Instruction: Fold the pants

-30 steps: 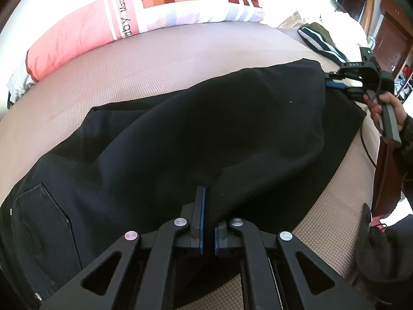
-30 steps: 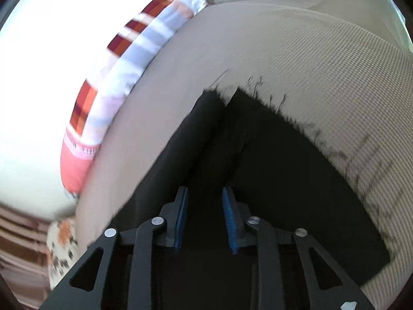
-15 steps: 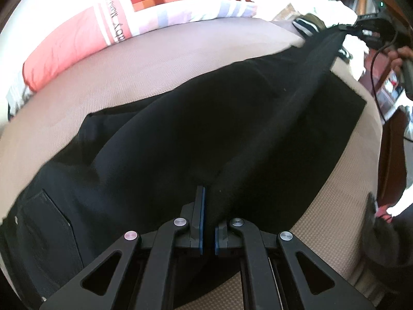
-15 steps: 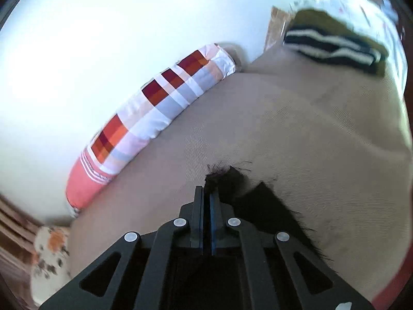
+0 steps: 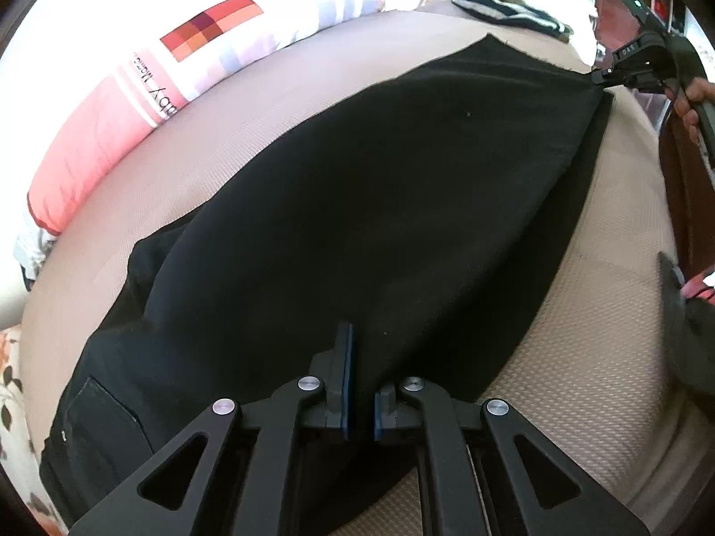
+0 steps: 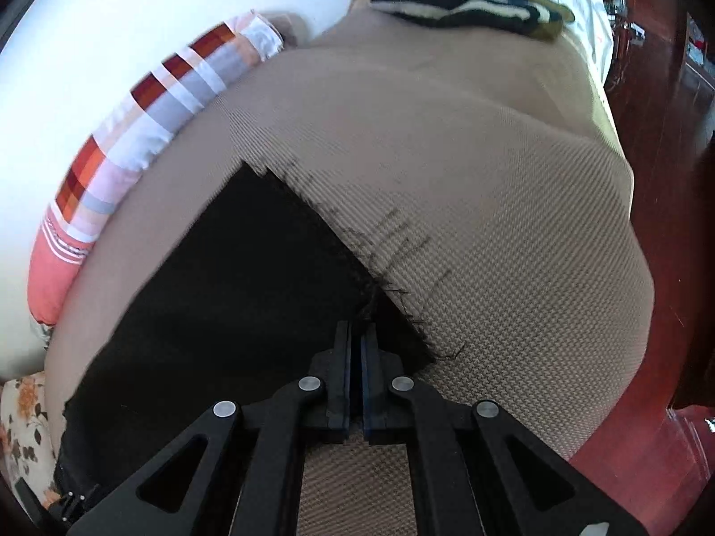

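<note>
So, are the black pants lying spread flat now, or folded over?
Folded over lengthwise: in the left wrist view the pants show one leg lying on the other, whose edge shows along the right side. Both grippers pinch the cloth.

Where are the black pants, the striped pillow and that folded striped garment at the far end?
black pants (image 5: 380,205), left wrist view, middle of the lifted leg.
striped pillow (image 5: 134,102), left wrist view, its pink end.
folded striped garment (image 6: 464,4), right wrist view, its dark-and-white stripes.
</note>
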{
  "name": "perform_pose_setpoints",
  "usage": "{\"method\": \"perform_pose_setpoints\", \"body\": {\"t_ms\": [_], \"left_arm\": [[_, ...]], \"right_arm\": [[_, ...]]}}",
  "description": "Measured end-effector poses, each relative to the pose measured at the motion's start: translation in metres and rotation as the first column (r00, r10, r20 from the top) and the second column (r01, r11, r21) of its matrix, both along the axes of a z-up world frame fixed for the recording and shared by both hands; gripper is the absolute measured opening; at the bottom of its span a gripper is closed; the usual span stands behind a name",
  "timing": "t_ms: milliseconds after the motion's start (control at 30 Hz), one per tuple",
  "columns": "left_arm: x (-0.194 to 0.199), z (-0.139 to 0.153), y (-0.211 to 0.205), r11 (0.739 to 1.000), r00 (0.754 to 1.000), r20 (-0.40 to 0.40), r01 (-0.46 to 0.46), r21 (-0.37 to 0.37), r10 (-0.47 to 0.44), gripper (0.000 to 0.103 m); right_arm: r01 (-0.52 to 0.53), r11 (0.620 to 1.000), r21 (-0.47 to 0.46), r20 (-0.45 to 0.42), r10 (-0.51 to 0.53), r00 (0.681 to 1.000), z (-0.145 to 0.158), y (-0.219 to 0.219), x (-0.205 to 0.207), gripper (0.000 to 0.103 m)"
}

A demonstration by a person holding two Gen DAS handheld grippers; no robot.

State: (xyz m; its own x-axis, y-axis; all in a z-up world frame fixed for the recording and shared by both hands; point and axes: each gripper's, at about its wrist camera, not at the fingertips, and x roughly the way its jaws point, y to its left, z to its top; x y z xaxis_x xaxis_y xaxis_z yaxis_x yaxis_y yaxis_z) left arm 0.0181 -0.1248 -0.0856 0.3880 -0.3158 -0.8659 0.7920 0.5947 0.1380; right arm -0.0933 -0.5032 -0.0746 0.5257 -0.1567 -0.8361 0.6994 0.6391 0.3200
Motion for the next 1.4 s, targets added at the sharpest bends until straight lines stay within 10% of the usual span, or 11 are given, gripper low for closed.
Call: {"method": "perform_pose_setpoints", "body": {"t_ms": [367,533,567,600,833,1000,1167,1400], "left_arm": [[-0.004,-0.003,0.0,0.997,0.997,-0.01,0.079,0.007,-0.079,0.009],[-0.003,0.006,0.009,0.998,0.991,-0.119,0.06,-0.038,-0.064,0.034],[-0.003,0.01,0.014,0.997,0.99,-0.133,0.047,-0.053,-0.054,0.053],[-0.002,0.015,0.019,0.997,0.989,-0.142,0.031,-0.074,-0.042,0.068],[0.032,0.045,0.088,0.945,0.968,-0.175,-0.217,-0.245,0.178,0.072],[0.07,0.029,0.135,0.854,0.883,-0.186,-0.465,-0.232,0.431,0.072],[0.09,0.029,0.173,0.765,0.812,-0.162,-0.582,-0.275,0.56,0.072],[0.1,0.021,0.211,0.693,0.741,-0.16,-0.668,-0.273,0.652,0.072]], "right_arm": [[0.032,0.999,-0.004,-0.042,-0.033,0.999,-0.014,-0.003,-0.014,0.001],[0.028,0.999,-0.026,-0.071,-0.03,0.997,-0.015,-0.004,-0.012,0.003],[0.032,0.999,-0.038,-0.081,-0.035,0.996,-0.014,-0.004,-0.011,0.008],[0.036,0.998,-0.056,-0.093,-0.041,0.995,-0.013,-0.005,-0.011,0.012],[0.054,0.982,-0.18,-0.105,-0.074,0.992,0.015,-0.006,-0.01,0.027],[-0.176,0.968,-0.177,-0.046,0.17,0.984,0.051,0.036,0.043,0.027],[-0.54,0.838,-0.08,0.0,0.542,0.841,0.058,0.128,0.138,0.028],[-0.897,0.432,0.09,0.087,0.894,0.439,0.04,0.286,0.263,0.029]]}}
